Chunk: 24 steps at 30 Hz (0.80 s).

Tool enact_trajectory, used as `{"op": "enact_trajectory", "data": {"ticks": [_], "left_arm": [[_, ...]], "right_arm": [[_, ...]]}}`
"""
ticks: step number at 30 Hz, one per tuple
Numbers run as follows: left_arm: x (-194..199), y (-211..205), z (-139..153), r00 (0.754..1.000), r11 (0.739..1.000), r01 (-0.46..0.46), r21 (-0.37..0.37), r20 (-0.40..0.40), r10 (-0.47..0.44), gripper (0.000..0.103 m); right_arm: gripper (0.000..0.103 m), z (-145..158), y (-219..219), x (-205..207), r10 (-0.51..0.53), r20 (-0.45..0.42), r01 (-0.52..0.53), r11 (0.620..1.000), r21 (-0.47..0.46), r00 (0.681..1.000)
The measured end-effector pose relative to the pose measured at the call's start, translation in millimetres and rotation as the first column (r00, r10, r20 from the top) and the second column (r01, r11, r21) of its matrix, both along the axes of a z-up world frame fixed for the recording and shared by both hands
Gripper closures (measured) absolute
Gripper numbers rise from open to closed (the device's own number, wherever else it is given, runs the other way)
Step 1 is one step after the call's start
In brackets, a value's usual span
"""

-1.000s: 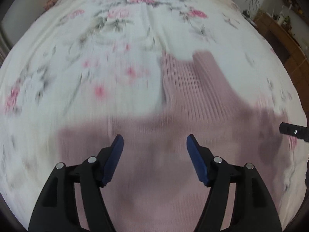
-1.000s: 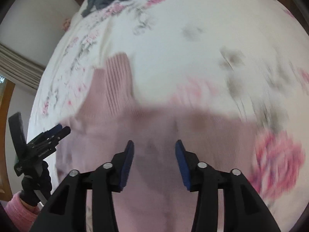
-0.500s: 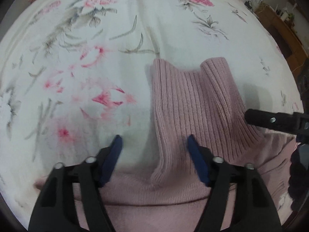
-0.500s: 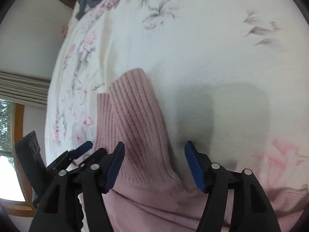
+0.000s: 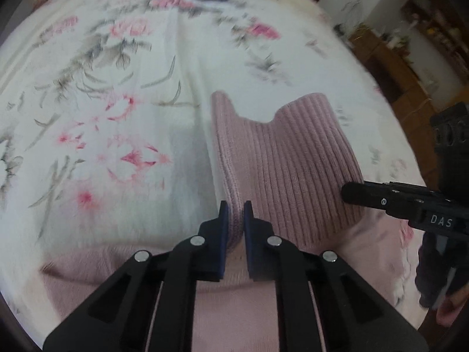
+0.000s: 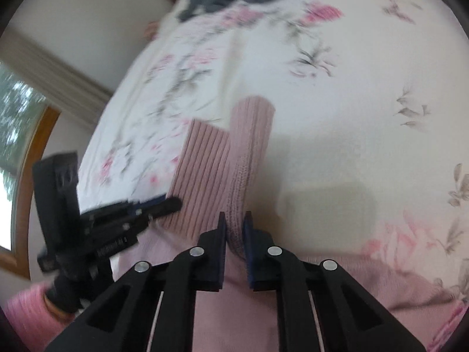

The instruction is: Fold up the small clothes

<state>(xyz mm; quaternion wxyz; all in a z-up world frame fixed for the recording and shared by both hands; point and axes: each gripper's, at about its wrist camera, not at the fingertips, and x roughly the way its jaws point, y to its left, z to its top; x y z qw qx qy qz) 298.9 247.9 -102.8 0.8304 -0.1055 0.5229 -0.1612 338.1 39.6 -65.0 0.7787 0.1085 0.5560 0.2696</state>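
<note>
Both grippers, left (image 5: 233, 214) and right (image 6: 234, 224), clamped on ribbed collar edges of pink sweater (image 5: 287, 170) at frame center on bedsheet (image 5: 117, 111); thin pinch on stretchy knit, may slip out mid-fold.

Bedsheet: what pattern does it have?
White bedsheet with pink flowers and grey-green leaves, clearest in the left wrist view.
</note>
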Motion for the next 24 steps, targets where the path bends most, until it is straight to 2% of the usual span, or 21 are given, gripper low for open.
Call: {"op": "enact_trajectory", "data": {"ticks": [1,5,8,11,17,20,21,22,23,24], "left_arm": [[-12,3,5,1.000,1.000,0.016,-0.021,0.018,-0.016,0.094],[-51,11,11,0.996,0.998,0.067,-0.023,0.057,-0.065,0.094],[-77,15,4,0.995,0.996,0.089,-0.011,0.049,-0.089,0.094],[-95,23,-8,0.996,0.996,0.089,-0.004,0.016,-0.089,0.093],[-122,39,-27,0.993,0.996,0.094,0.002,-0.067,-0.094,0.093],[-123,49,-18,0.996,0.997,0.074,-0.005,-0.053,-0.074,0.092],[-121,49,-10,0.997,0.997,0.071,-0.008,-0.035,-0.071,0.086],[-115,49,-1,0.998,0.998,0.065,-0.018,-0.012,-0.065,0.080],[-107,48,6,0.998,0.998,0.055,-0.027,0.007,-0.055,0.063],[-99,47,12,0.999,0.999,0.043,-0.032,0.022,-0.042,0.046]], "right_arm": [[0.092,5,0,-9,0.020,0.018,-0.020,1.000,-0.005,1.000],[0.092,16,0,-50,0.114,0.067,-0.112,0.993,-0.041,0.991],[0.092,12,1,-78,0.179,0.085,-0.168,0.978,-0.120,0.980],[0.092,-4,1,-98,0.215,0.055,-0.205,0.966,-0.155,0.975],[0.085,-28,-15,-121,0.203,-0.043,-0.208,0.963,-0.173,0.978],[0.083,-21,-32,-125,0.154,-0.060,-0.161,0.979,-0.125,0.986],[0.080,-13,-39,-120,0.120,-0.060,-0.124,0.989,-0.082,0.991],[0.069,-8,-43,-116,0.097,-0.058,-0.099,0.994,-0.043,0.994],[0.059,-1,-46,-109,0.070,-0.053,-0.070,0.998,0.001,0.996],[0.055,4,-47,-99,0.050,-0.059,-0.048,0.998,0.035,0.997]]}}
